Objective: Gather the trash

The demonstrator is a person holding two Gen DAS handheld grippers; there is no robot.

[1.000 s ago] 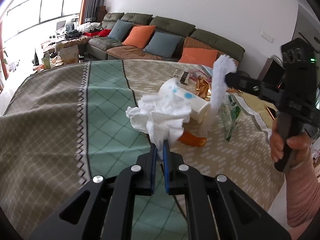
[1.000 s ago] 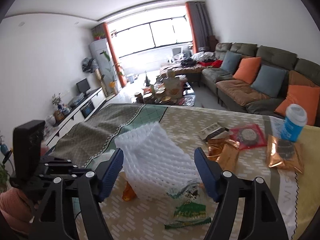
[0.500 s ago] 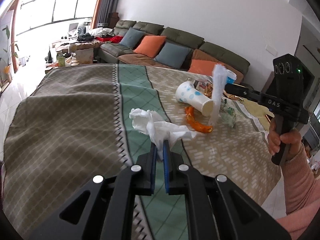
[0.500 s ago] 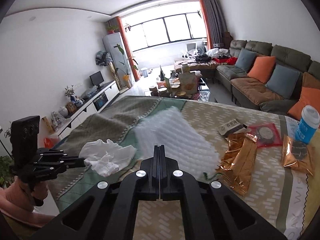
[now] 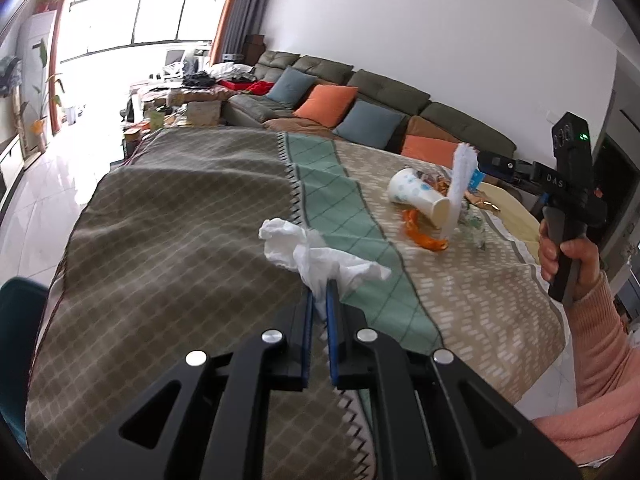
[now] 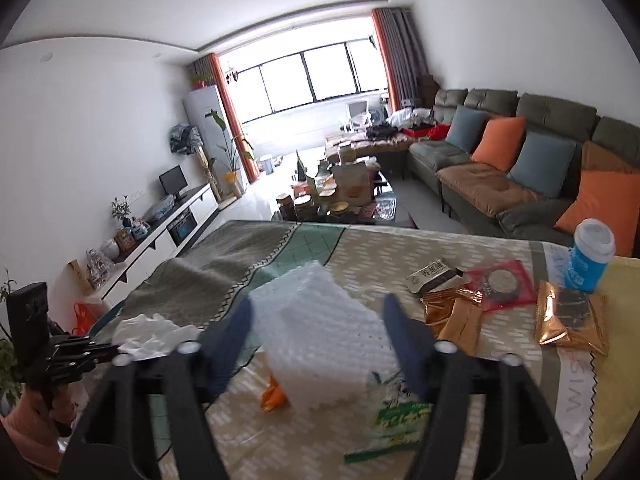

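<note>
Holding: left tongs (image 5: 319, 300), pinched nearly shut on a crumpled white tissue (image 5: 316, 254), gripped at one twisted tail, the rest flaring loose above the counter (image 5: 180, 240) and its patterned cloth.

Right tongs (image 6: 318, 320): jaws just opened and standing wide, with a white foam net sleeve (image 6: 320, 332) between them. Whether either pad touches it cannot be told; in the left view the sleeve stands on end beside the paper cup.

Handling, judged:
- Tissue: very light, soft, no stiffness. Any fold serves as a hold, and a bunched part is safer than a thin edge, which may tear or slip out.
- Foam net sleeve: light, springy, compressible. It will flatten under the pads, so a hold across the middle of its width looks best.
- Paper cup (image 5: 420, 200), on its side, mouth toward the near edge: light, crushable, liable to roll. The rim wall is the likely hold.
- Orange scrap (image 5: 424, 236), touching the cup's mouth: thin, limp.
- Green wrapper (image 6: 400, 420), gold foil packets (image 6: 568, 320), red packet (image 6: 504, 284): flat, slick, hard to lift except by a raised edge.
- Blue lidded cup (image 6: 590, 260): upright, near the far right corner; contents unknown.

Room: the brown and green stretch of cloth on the left lies bare and gives free passage. Litter crowds the right half. A teal object (image 5: 16, 340), partly seen, sits off the near left corner; the sofa (image 5: 380, 92) stands beyond the far edge.
</note>
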